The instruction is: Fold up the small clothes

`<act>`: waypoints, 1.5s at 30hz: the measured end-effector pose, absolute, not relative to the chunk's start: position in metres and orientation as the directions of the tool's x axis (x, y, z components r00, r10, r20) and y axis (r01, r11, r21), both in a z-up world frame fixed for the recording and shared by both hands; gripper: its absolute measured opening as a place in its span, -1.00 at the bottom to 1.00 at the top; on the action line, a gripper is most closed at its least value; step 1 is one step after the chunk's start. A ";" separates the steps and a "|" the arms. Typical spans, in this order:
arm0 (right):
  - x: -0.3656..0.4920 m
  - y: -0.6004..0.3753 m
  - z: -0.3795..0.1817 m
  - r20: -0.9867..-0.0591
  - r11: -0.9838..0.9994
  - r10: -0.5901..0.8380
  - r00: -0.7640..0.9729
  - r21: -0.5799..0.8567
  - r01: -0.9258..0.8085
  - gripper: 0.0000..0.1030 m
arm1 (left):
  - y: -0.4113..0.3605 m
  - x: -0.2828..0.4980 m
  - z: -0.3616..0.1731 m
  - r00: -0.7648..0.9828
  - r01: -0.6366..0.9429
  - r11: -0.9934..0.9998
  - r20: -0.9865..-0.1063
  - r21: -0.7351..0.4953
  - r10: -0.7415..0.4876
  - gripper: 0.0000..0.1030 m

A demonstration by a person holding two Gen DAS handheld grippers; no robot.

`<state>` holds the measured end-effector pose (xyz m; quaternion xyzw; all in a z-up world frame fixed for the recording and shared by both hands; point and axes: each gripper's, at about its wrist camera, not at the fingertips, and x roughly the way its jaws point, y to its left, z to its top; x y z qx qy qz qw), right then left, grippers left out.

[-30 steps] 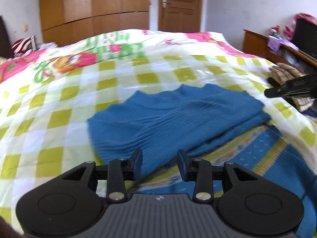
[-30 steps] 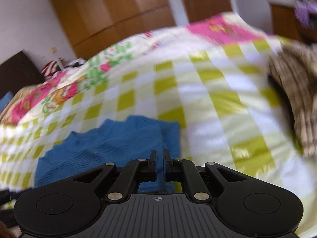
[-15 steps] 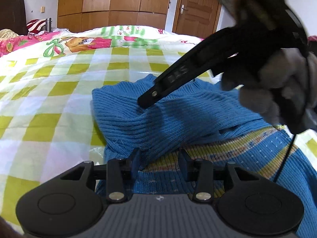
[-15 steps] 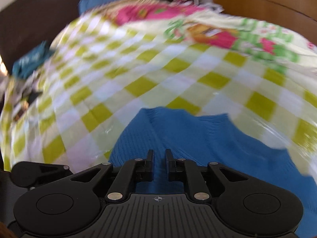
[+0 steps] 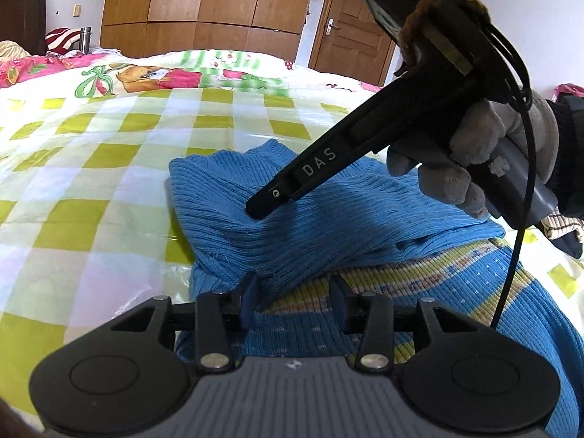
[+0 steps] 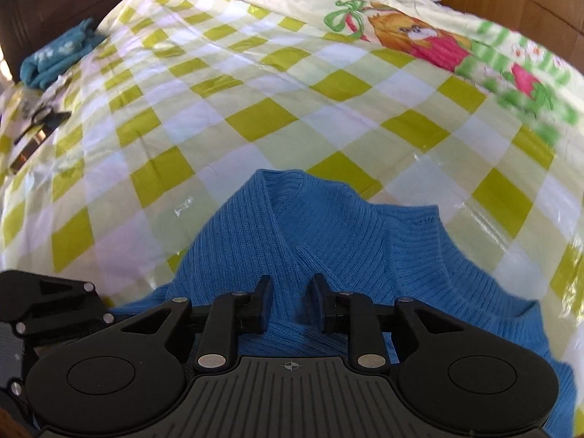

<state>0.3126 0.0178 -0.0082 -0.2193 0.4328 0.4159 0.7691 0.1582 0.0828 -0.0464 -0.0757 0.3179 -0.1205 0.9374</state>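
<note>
Folding in progress on the blue knit sweater (image 5: 328, 226), which lies on the bed (image 5: 109, 153) over a checked yellow-green cover, at 6 o'clock of the bed surface in both wrist views. The upper portion appears doubled over the patterned lower body; the striped yellow band (image 5: 419, 273) shows just below the folded edge.

Left gripper (image 5: 292, 301): fingers released, spread apart, straddling the fold edge near the sweater's left side. Nothing pinched between them. Likely positioned to catch the edge for the next fold.

Right gripper (image 6: 290, 304): fingers parted with a clear gap, hovering over or resting on the plain blue knit near the neckline (image 6: 419, 255); contact cannot be told. In the left wrist view it reaches in from 2 o'clock, tip pointing down at the fabric, held by a grey-gloved hand (image 5: 492, 153). Judgement: it is either pressing the layer flat or lining up a grasp.

Risk: loose ribbed knit may slide and undo the fold.
</note>
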 end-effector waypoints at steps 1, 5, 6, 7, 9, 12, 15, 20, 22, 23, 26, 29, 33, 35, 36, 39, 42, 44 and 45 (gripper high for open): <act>0.313 0.019 -0.010 -0.853 0.561 0.441 0.280 0.018 -0.827 -0.55 | 0.083 0.158 -0.047 0.768 0.179 0.959 -0.578 -0.218 -0.275 0.07; 0.316 0.022 -0.010 -0.860 0.558 0.437 0.263 0.030 -0.829 -0.51 | 0.083 0.158 -0.048 0.768 0.184 0.959 -0.577 -0.217 -0.278 0.08; 0.316 0.023 -0.011 -0.861 0.569 0.437 0.262 0.038 -0.821 -0.58 | 0.083 0.158 -0.048 0.767 0.185 0.958 -0.577 -0.217 -0.279 0.08; 0.316 0.023 -0.011 -0.864 0.576 0.433 0.258 0.045 -0.816 -0.64 | 0.083 0.158 -0.048 0.767 0.187 0.958 -0.577 -0.216 -0.280 0.08; 0.316 0.024 -0.007 -0.859 0.585 0.436 0.268 0.045 -0.810 -0.92 | 0.083 0.158 -0.048 0.768 0.189 0.958 -0.576 -0.214 -0.280 0.08; 0.321 0.021 0.004 -0.831 0.617 0.448 0.330 0.021 -0.786 -0.98 | 0.081 0.158 -0.048 0.768 0.190 0.959 -0.576 -0.211 -0.279 0.08; 0.333 0.020 0.009 -0.806 0.658 0.454 0.379 0.016 -0.753 -0.98 | 0.077 0.159 -0.050 0.765 0.198 0.961 -0.582 -0.193 -0.274 0.09; 0.343 0.022 -0.016 -0.821 0.704 0.424 0.383 0.033 -0.709 -0.95 | 0.071 0.158 -0.053 0.762 0.212 0.964 -0.590 -0.161 -0.266 0.11; 0.342 0.009 -0.005 -0.786 0.730 0.464 0.409 0.078 -0.679 -0.87 | 0.073 0.156 -0.050 0.763 0.206 0.963 -0.587 -0.175 -0.270 0.11; 0.338 0.000 0.004 -0.764 0.742 0.478 0.434 0.086 -0.665 -0.84 | 0.075 0.155 -0.047 0.765 0.199 0.962 -0.583 -0.188 -0.273 0.11; 0.315 -0.038 0.032 -0.703 0.754 0.506 0.499 0.081 -0.651 -0.80 | 0.080 0.151 -0.031 0.792 0.181 0.961 -0.549 -0.207 -0.268 0.11; 0.292 -0.073 0.036 -0.713 0.763 0.491 0.500 0.076 -0.641 -0.80 | 0.076 0.157 -0.017 0.808 0.196 0.964 -0.527 -0.182 -0.264 0.12; 0.276 -0.106 0.008 -0.772 0.800 0.390 0.502 0.014 -0.600 -0.80 | 0.062 0.183 -0.009 0.799 0.239 0.959 -0.531 -0.152 -0.283 0.16; 0.278 -0.123 -0.009 -0.799 0.833 0.342 0.495 0.014 -0.553 -0.80 | 0.053 0.203 -0.018 0.760 0.252 0.958 -0.584 -0.138 -0.284 0.17; 0.278 -0.134 -0.015 -0.800 0.848 0.332 0.499 0.022 -0.529 -0.92 | 0.049 0.211 -0.025 0.734 0.250 0.960 -0.623 -0.123 -0.271 0.17; 0.273 -0.164 -0.017 -0.799 0.878 0.323 0.507 0.054 -0.475 -1.00 | 0.043 0.212 -0.036 0.699 0.272 0.959 -0.670 -0.073 -0.250 0.18; 0.264 -0.184 -0.014 -0.801 0.892 0.307 0.514 0.053 -0.450 -1.00 | 0.036 0.204 -0.027 0.703 0.291 0.957 -0.677 -0.006 -0.218 0.18; 0.260 -0.191 -0.006 -0.792 0.898 0.325 0.516 0.088 -0.431 -1.00 | 0.034 0.203 -0.018 0.711 0.299 0.954 -0.666 -0.006 -0.227 0.18; 0.257 -0.193 0.000 -0.777 0.894 0.352 0.522 0.114 -0.433 -0.86 | 0.033 0.203 -0.014 0.716 0.305 0.952 -0.659 -0.002 -0.231 0.19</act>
